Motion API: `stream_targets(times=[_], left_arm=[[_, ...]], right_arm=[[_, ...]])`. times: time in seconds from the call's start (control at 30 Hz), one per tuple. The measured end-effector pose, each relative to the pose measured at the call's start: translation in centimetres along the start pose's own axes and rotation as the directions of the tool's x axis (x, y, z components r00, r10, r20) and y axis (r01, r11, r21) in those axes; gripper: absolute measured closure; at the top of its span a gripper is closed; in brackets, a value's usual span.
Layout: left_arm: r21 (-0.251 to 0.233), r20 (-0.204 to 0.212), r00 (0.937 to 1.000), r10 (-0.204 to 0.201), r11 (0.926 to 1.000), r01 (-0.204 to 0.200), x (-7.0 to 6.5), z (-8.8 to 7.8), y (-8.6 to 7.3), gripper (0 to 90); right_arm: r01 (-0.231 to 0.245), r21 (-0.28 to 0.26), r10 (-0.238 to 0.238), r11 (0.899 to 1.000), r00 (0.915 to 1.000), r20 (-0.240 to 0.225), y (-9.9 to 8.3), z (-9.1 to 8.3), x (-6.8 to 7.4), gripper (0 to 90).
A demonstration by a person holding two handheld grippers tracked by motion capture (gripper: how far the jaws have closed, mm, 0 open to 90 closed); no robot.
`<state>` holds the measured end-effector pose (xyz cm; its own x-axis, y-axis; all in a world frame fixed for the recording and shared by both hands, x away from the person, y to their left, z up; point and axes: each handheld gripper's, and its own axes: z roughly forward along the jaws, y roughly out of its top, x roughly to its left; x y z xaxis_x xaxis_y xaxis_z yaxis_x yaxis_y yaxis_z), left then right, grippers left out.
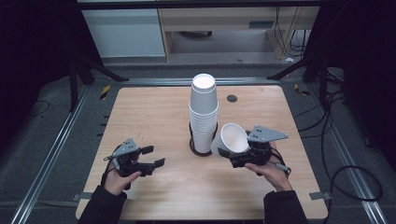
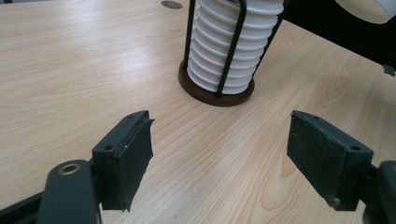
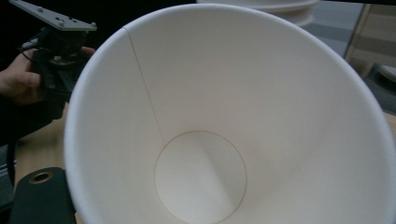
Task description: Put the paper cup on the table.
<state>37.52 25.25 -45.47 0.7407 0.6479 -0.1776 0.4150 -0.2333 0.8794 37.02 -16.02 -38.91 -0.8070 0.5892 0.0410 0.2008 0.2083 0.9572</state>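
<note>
Right now the right claw [image 1: 233, 156] is pinching a single cup [image 1: 232, 138] by its rim, just to the right of the stack [image 1: 203, 114], mouth tipped up and toward the person. In the right gripper view the cup [image 3: 224, 121] shows only its white inside, and the jaw contact is hidden behind the wall. That's the worry: thin paper held at one edge could buckle or slip if the squeeze tightens or the hand jerks, and I can't tell how deep the bite is.

The stack sits upside down in a wire holder [image 2: 215, 88] at the middle of the table [image 1: 154, 116], tall and narrow. With the cup this close beside it, a sideways swing could knock the top cups askew.

Over to the left of the stack, well apart, the left claw [image 1: 152, 158] hangs spread wide and empty, jaws aimed at the holder's base.
</note>
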Motion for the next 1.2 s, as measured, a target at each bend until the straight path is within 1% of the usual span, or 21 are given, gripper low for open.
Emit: stream_targets(times=[0.13, 0.17, 0.27, 0.33, 0.37, 0.43, 0.5, 0.53, 0.57, 0.63, 0.67, 0.73, 0.77, 0.83, 0.87, 0.9, 0.97, 1.03, 1.07, 1.13, 1.2], left_arm=[[0.003, -0.024, 0.9997, -0.008, 1.0, 0.008, 0.4, -0.2, -0.2, 21.5], [0.004, -0.028, 0.9996, -0.009, 0.9999, 0.01, 0.5, -0.2, -0.2, 21.5], [0.002, -0.04, 0.9991, -0.016, 0.9999, 0.017, 0.7, -0.4, -0.2, 21.5], [0.001, -0.047, 0.9988, -0.016, 0.9999, 0.016, 0.9, -0.5, -0.1, 21.6], [-0.001, -0.049, 0.9986, -0.017, 0.9998, 0.017, 0.9, -0.6, -0.1, 21.6], [-0.005, -0.052, 0.9984, -0.022, 0.9997, 0.022, 1.0, -0.7, -0.1, 21.7], [-0.002, -0.057, 0.9981, -0.023, 0.9997, 0.023, 1.0, -0.7, 0.0, 21.8], [-0.001, -0.062, 0.9978, -0.024, 0.9997, 0.024, 1.1, -0.7, 0.0, 21.8], [0.002, -0.064, 0.9977, -0.023, 0.9997, 0.023, 1.1, -0.7, 0.0, 21.8], [0.004, -0.07, 0.9972, -0.026, 0.9996, 0.027, 1.2, -0.7, -0.1, 21.8], [0.007, -0.074, 0.9968, -0.029, 0.9995, 0.029, 1.3, -0.7, -0.2, 21.9], [0.011, -0.078, 0.9965, -0.028, 0.9995, 0.029, 1.5, -0.7, -0.2, 21.9], [0.009, -0.082, 0.9961, -0.031, 0.9995, 0.032, 1.5, -0.7, -0.2, 21.9], [0.009, -0.091, 0.9953, -0.033, 0.9994, 0.034, 1.7, -0.9, -0.2, 21.9], [0.006, -0.095, 0.9949, -0.035, 0.9994, 0.035, 1.8, -0.9, -0.2, 21.9], [0.004, -0.1, 0.9943, -0.039, 0.9992, 0.039, 1.9, -1.0, -0.2, 21.9], [-0.002, -0.109, 0.993, -0.044, 0.999, 0.044, 2.0, -1.2, -0.2, 21.9], [-0.003, -0.12, 0.9917, -0.046, 0.9989, 0.046, 2.2, -1.3, -0.2, 21.9], [0.002, -0.129, 0.9907, -0.043, 0.999, 0.044, 2.3, -1.3, -0.3, 21.9], [0.002, -0.135, 0.9897, -0.048, 0.9988, 0.049, 2.4, -1.3, -0.3, 22.0], [0.003, -0.136, 0.9896, -0.046, 0.9989, 0.047, 2.4, -1.3, -0.4, 22.0]], right_arm=[[-0.011, -0.003, 0.011, 1.0, 0.9985, 0.054, -0.4, -1.2, -1.0, 13.8], [-0.017, -0.004, 0.018, 1.0, 0.9974, 0.071, -0.4, -1.4, -1.3, 13.7], [-0.017, 0.011, 0.016, 1.0, 0.9933, 0.115, -0.5, -1.9, -1.9, 13.7], [-0.024, 0.032, 0.018, 0.999, 0.9867, 0.162, -0.7, -2.1, -2.4, 13.6], [-0.026, 0.039, 0.019, 0.999, 0.984, 0.177, -0.9, -2.2, -2.7, 13.6], [-0.045, 0.05, 0.034, 0.998, 0.9784, 0.204, -1.3, -2.4, -3.3, 13.7], [-0.051, 0.064, 0.035, 0.997, 0.9704, 0.239, -1.6, -2.7, -3.8, 13.7], [-0.063, 0.072, 0.043, 0.995, 0.966, 0.255, -1.7, -2.9, -4.1, 13.7], [-0.066, 0.079, 0.042, 0.995, 0.9596, 0.278, -1.9, -3.0, -4.4, 13.7], [-0.085, 0.091, 0.053, 0.992, 0.951, 0.305, -2.0, -3.1, -5.0, 13.7], [-0.095, 0.1, 0.058, 0.99, 0.9444, 0.324, -2.0, -3.2, -5.3, 13.7], [-0.1, 0.13, 0.045, 0.986, 0.927, 0.372, -2.2, -3.3, -5.8, 13.7], [-0.105, 0.138, 0.043, 0.985, 0.9207, 0.388, -2.3, -3.3, -5.9, 13.7], [-0.12, 0.156, 0.041, 0.981, 0.9007, 0.433, -2.4, -3.4, -6.5, 13.7], [-0.133, 0.161, 0.044, 0.978, 0.8864, 0.461, -2.6, -3.6, -7.0, 13.7], [-0.133, 0.161, 0.044, 0.978, 0.8864, 0.461, -2.6, -3.6, -7.0, 13.7], [-0.147, 0.168, 0.046, 0.975, 0.8689, 0.493, -2.9, -3.7, -7.6, 13.7], [-0.154, 0.17, 0.047, 0.973, 0.8597, 0.509, -3.1, -3.9, -8.1, 13.6], [-0.169, 0.171, 0.058, 0.971, 0.8553, 0.515, -3.2, -3.9, -8.3, 13.6], [-0.189, 0.194, 0.057, 0.963, 0.8417, 0.537, -3.7, -3.9, -8.9, 13.5], [-0.192, 0.224, 0.037, 0.955, 0.8317, 0.554, -4.1, -3.8, -9.3, 13.6]])
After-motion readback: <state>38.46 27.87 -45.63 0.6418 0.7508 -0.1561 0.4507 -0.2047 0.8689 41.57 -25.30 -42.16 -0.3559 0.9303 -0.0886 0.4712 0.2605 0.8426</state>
